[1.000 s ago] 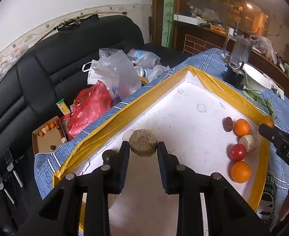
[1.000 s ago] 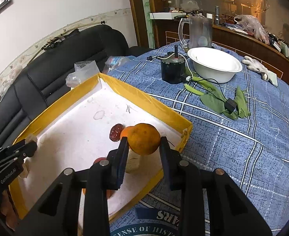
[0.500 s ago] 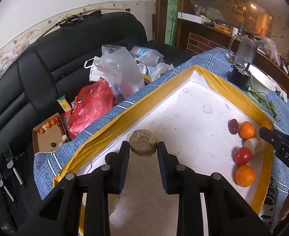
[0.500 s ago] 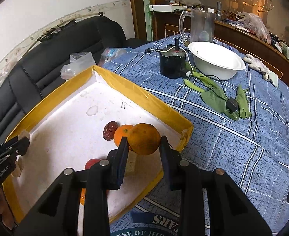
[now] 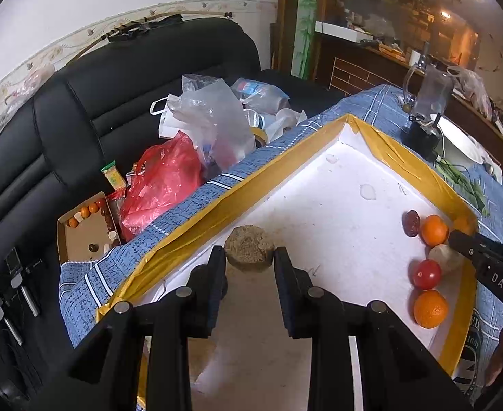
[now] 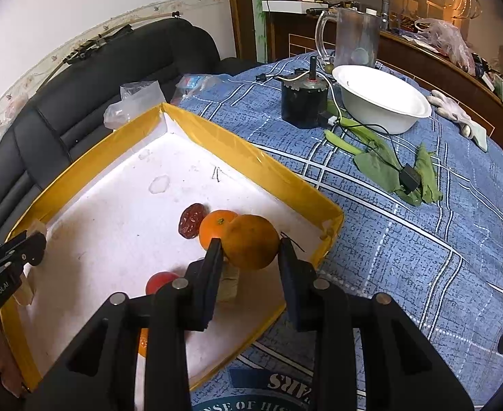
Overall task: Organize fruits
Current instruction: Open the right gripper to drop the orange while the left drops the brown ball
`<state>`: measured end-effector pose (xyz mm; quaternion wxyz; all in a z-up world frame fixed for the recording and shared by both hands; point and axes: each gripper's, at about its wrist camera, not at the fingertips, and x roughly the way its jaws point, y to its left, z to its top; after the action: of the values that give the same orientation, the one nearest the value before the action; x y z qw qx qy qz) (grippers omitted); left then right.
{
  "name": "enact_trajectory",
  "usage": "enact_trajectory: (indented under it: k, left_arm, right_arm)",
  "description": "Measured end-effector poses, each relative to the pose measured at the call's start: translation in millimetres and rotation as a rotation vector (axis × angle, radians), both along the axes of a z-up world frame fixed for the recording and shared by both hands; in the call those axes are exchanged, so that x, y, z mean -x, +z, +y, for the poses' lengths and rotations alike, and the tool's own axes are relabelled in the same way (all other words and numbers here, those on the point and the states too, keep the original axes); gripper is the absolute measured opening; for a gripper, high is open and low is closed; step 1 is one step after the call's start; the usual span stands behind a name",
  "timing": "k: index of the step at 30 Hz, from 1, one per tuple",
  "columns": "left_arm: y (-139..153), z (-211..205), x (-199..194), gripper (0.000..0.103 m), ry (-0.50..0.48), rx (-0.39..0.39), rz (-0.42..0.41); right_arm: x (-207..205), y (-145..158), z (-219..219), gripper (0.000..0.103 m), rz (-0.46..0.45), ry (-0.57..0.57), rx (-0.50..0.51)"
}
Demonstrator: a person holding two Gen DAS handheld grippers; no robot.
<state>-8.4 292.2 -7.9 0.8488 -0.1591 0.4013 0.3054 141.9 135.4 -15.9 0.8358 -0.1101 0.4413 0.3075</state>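
Observation:
A white tray [image 5: 190,226] with a yellow taped rim lies on the blue cloth. My left gripper [image 5: 249,257] is shut on a rough brown round fruit [image 5: 249,247] just above the tray's near left edge. Along the tray's right side lie a dark red date [image 5: 411,223], an orange [image 5: 434,230], a pale fruit [image 5: 443,257], a red tomato [image 5: 426,274] and a second orange [image 5: 430,308]. My right gripper [image 6: 249,250] is shut on a large orange [image 6: 251,241], held over the resting orange [image 6: 214,227], date [image 6: 192,221] and tomato [image 6: 160,281].
Right of the tray [image 6: 251,161], the table holds a white bowl [image 6: 381,102], a black motor [image 6: 304,102], a clear jug [image 6: 356,37], green leaves [image 6: 388,164] and a glove [image 6: 456,113]. Left of it, a black sofa [image 5: 80,120] carries plastic bags [image 5: 162,185] and a cardboard box [image 5: 87,229].
My right gripper has carried the large orange a little further in over the tray, toward the row of fruit. The left gripper still holds the brown fruit and has barely drifted.

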Motion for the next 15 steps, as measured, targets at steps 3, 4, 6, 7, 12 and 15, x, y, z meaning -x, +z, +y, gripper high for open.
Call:
enact_trajectory:
  k: [3, 4, 6, 7, 12, 15]
  left_arm:
    - [1, 4, 5, 0.038, 0.021, 0.008, -0.004]
    - [2, 5, 6, 0.044, 0.029, 0.009, -0.004]
    - [4, 8, 11, 0.066, 0.053, 0.028, -0.012]
    - [5, 9, 13, 0.069, 0.065, 0.036, -0.018]
    - [15, 4, 25, 0.076, 0.088, 0.021, -0.046]
    - [18, 0, 28, 0.078, 0.092, 0.020, -0.045]
  right_arm:
    - [4, 5, -2, 0.054, -0.011, 0.009, -0.006]
    - [6, 8, -3, 0.058, -0.023, 0.012, -0.005]
    - [11, 14, -5, 0.077, -0.050, 0.012, 0.001]
    - [13, 16, -7, 0.078, -0.059, 0.013, -0.002]
    - [25, 30, -33, 0.078, -0.093, -0.007, -0.047]
    - [29, 33, -60, 0.079, -0.098, -0.043, -0.059]
